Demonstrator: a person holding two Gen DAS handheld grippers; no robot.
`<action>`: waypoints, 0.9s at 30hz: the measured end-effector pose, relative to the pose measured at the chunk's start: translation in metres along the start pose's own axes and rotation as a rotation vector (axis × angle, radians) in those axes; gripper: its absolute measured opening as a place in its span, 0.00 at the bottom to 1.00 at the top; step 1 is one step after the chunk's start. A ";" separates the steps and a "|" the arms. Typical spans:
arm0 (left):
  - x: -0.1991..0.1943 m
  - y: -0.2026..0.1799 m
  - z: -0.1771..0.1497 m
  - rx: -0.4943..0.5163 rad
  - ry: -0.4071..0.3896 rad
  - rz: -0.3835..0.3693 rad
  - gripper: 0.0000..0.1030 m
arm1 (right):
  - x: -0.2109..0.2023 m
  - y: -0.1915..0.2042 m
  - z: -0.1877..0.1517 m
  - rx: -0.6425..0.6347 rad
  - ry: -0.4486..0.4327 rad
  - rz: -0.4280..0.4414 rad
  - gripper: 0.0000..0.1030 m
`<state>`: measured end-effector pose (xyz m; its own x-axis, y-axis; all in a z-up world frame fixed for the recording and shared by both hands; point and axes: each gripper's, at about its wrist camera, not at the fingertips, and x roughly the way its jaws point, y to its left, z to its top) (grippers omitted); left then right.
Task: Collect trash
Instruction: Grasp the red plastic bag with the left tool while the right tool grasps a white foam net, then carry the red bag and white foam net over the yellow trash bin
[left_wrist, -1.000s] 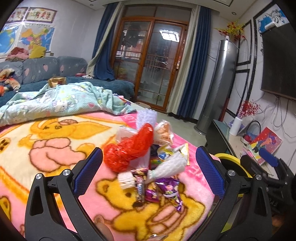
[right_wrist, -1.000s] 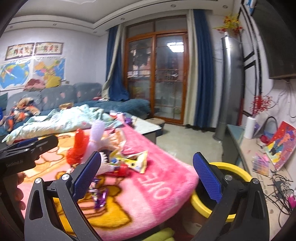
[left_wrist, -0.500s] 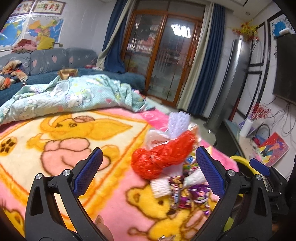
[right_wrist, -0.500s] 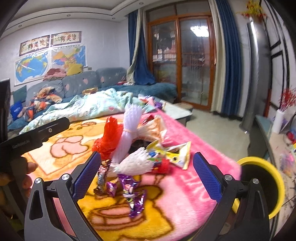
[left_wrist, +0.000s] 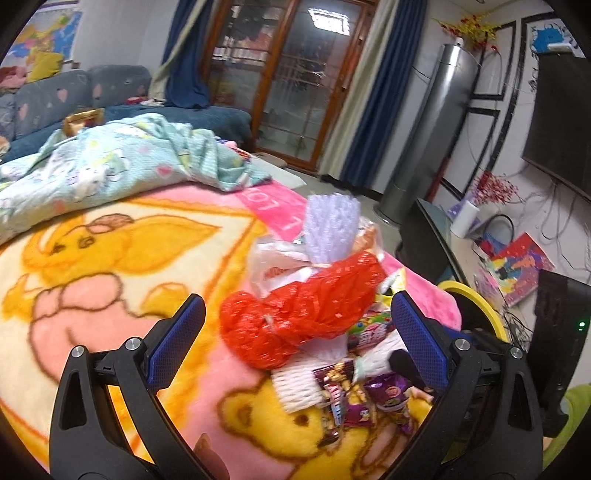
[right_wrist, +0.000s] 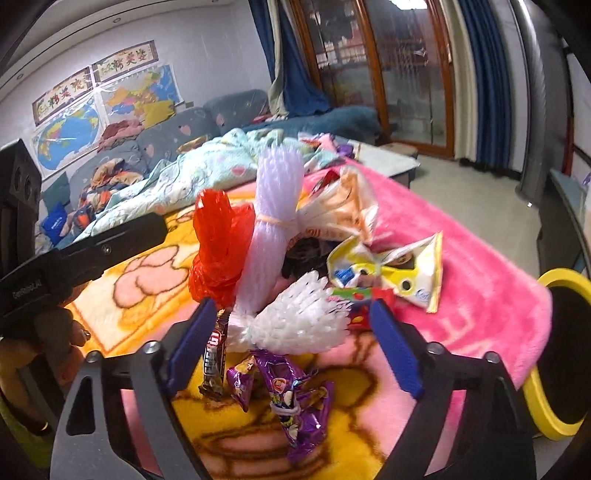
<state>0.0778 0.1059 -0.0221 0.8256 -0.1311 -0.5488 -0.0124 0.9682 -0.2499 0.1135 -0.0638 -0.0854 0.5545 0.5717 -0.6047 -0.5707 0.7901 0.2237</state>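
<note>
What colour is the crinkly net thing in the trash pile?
The mesh net is bright red; the left wrist view shows it best.

one red net bag (right_wrist: 218, 251), two foam nets (right_wrist: 299, 321), perhaps three purple wrappers (right_wrist: 299, 402)

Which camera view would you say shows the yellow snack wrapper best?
The right wrist view: the yellow snack wrapper lies unobstructed on the pink blanket. In the left wrist view, the red mesh bag hides nearly all of it.

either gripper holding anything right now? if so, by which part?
Nothing is held. The left gripper is open, its fingers either side of the red mesh bag without closing on it. The right gripper is open around the white foam net.
</note>
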 end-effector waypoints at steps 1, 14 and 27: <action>0.004 -0.004 0.001 0.016 0.006 -0.009 0.90 | 0.002 -0.001 -0.001 0.008 0.011 0.012 0.62; 0.040 -0.001 0.005 -0.030 0.111 -0.014 0.27 | 0.001 -0.009 -0.001 0.042 0.020 0.119 0.26; 0.001 -0.001 0.014 -0.069 0.014 -0.049 0.04 | -0.026 -0.019 0.014 0.040 -0.044 0.145 0.26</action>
<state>0.0866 0.1081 -0.0110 0.8181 -0.1819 -0.5455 -0.0109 0.9436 -0.3310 0.1181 -0.0903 -0.0628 0.4943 0.6888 -0.5302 -0.6227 0.7062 0.3368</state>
